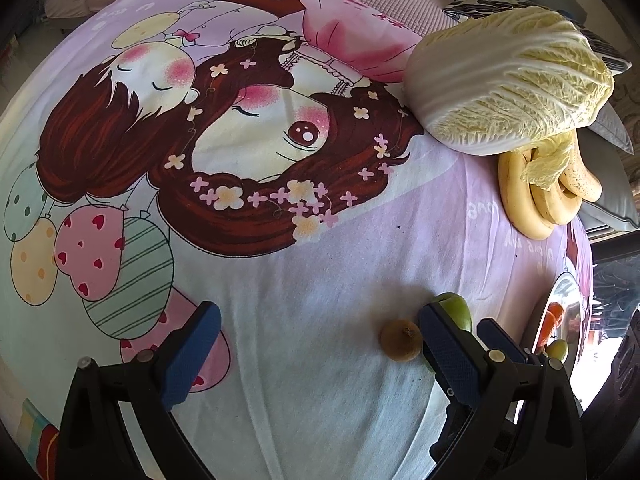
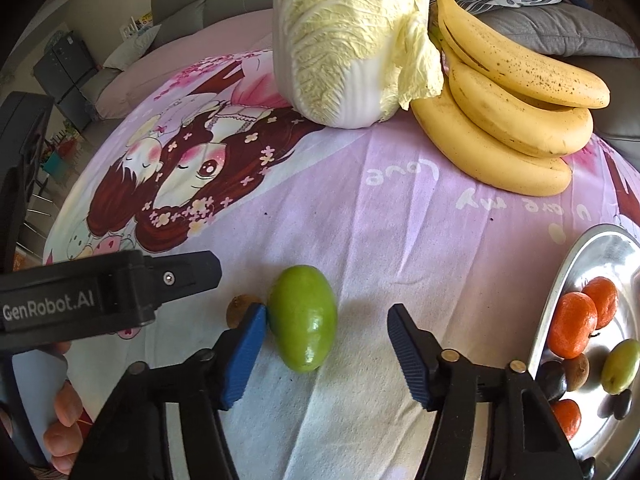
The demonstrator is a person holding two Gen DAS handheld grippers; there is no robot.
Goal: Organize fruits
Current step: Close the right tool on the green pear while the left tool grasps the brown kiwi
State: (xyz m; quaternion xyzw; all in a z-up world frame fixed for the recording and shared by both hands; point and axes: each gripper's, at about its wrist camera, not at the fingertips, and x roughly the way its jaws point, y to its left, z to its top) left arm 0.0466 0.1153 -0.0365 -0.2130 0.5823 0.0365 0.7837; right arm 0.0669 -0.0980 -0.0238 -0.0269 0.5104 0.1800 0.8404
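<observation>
My right gripper [image 2: 327, 344] hangs wide apart around the green fruit [image 2: 303, 323], the left pad touching its side and the other well clear. The fruit lies on the bedsheet [image 2: 400, 232], with a small brown fruit [image 2: 239, 309] just behind it. It looks smooth, firm and light, probably slippery, so I would pinch it across its narrow middle. My left gripper [image 1: 316, 356] is spread too, grasping nothing. The metal tray [image 2: 568, 276] sits near on the right.

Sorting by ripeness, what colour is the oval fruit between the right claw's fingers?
Green fruit, glossy; clearest in the right wrist view.
</observation>
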